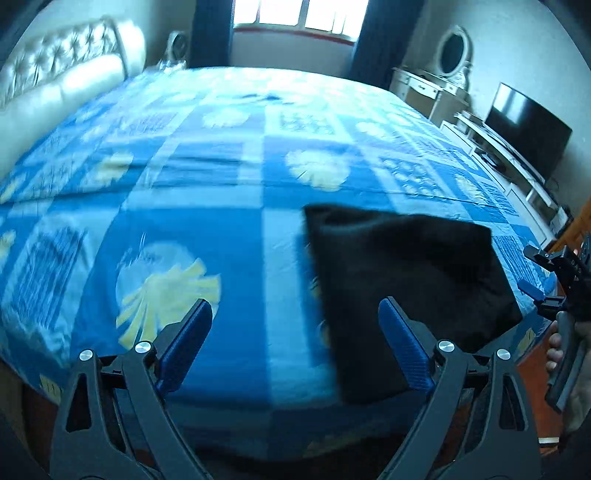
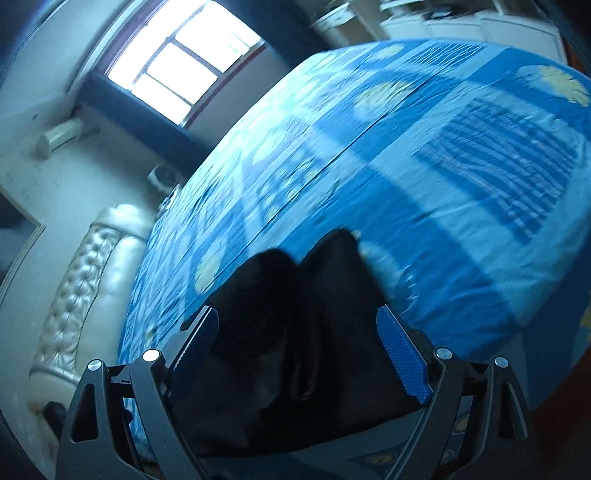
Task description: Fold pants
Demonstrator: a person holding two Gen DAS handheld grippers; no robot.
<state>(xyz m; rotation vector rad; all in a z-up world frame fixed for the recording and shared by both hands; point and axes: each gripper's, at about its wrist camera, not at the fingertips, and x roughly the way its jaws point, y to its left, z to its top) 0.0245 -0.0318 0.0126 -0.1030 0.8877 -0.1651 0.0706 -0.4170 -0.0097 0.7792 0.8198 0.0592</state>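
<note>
- Left wrist view: a wide bed (image 1: 229, 229) fills most of the picture, covered in a blue patchwork bedspread with pale yellow fan shapes.
- The pants (image 1: 406, 280), black and folded into a compact rectangle, lie flat on the bedspread near the bed's front right corner.
- The left gripper (image 1: 295, 332) sits at the bottom of the picture with its two blue-padded fingers (image 1: 188, 339) spread wide apart and nothing between them. Its right finger overlaps the near edge of the pants in this view; whether they touch cannot be told.
- The right gripper (image 1: 543, 277) shows at the far right edge, just beside the right side of the pants, with a hand (image 1: 565, 350) on its handle below. Its fingers look parted.
- Behind the bed stand a padded cream headboard (image 1: 62, 77) on the left, a bright window (image 1: 295, 14) between dark blue curtains, a white dressing table with an oval mirror (image 1: 454, 51), and a dark television (image 1: 528, 129) on a low white stand.
- Right wrist view: the picture is tilted and somewhat blurred. The right gripper (image 2: 297, 350) has its two blue-padded fingers (image 2: 402, 358) spread wide, holding nothing.
- The pants (image 2: 295, 332) appear as a dark folded heap directly between and beyond those fingers, resting on the bed (image 2: 424, 184).
- The headboard (image 2: 85, 295) runs along the left, and the window (image 2: 184, 55) is at the upper left.
</note>
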